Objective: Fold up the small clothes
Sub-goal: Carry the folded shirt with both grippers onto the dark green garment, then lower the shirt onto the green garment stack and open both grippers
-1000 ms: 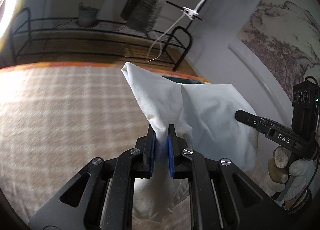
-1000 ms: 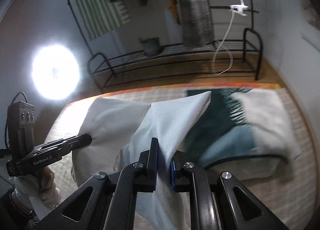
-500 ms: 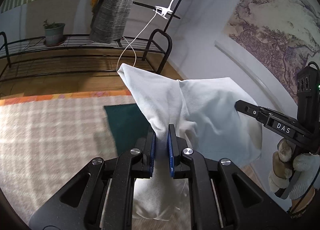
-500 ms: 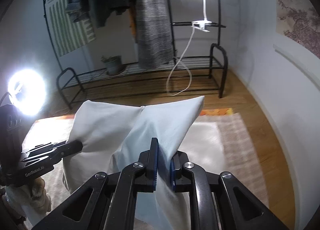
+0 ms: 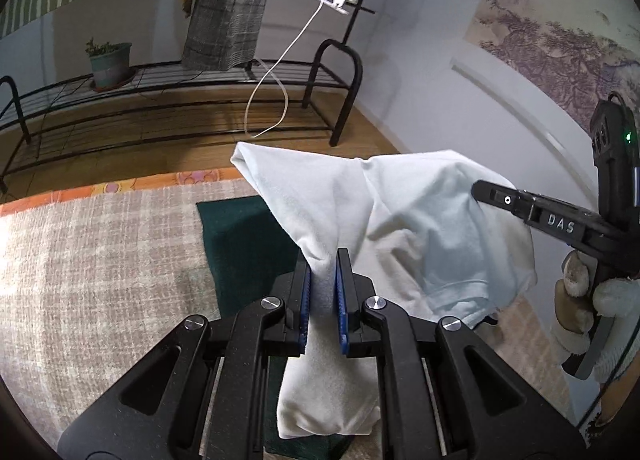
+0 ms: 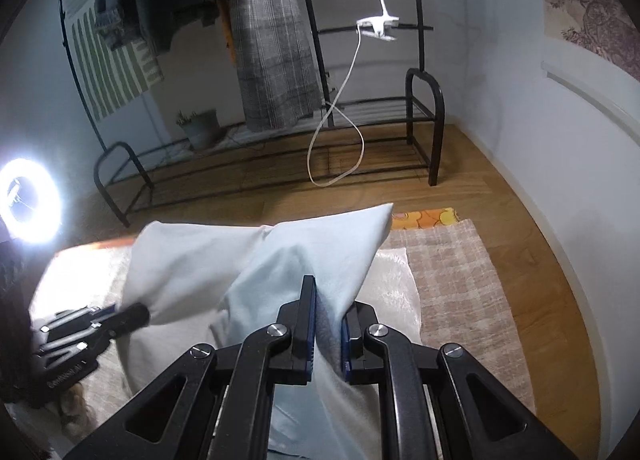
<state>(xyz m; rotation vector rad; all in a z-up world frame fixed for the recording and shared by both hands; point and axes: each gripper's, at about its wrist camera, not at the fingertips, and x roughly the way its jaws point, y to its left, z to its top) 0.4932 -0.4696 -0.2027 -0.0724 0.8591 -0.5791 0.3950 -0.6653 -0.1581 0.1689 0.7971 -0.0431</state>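
A pale blue-white small garment (image 5: 420, 216) hangs in the air between both grippers, above a checked beige rug (image 5: 100, 260). My left gripper (image 5: 323, 260) is shut on one bunched corner of it. My right gripper (image 6: 329, 292) is shut on the other corner; the garment (image 6: 304, 256) fills the middle of the right wrist view. The right gripper also shows in the left wrist view (image 5: 480, 190), pinching the cloth's far side. The left gripper shows at the lower left of the right wrist view (image 6: 140, 314), also on the cloth. A dark green cloth (image 5: 244, 244) lies on the rug below.
A black metal rack (image 6: 280, 164) with hanging clothes, a plant pot (image 6: 200, 128) and a clip lamp with a white cable (image 6: 376, 26) stands beyond the rug on a wooden floor. A ring light (image 6: 28, 200) glares at left. A white wall runs along the right.
Both grippers have swung to the right with the garment held between them, and the view has tilted up. The dark green cloth and the rug's right edge have come into view.
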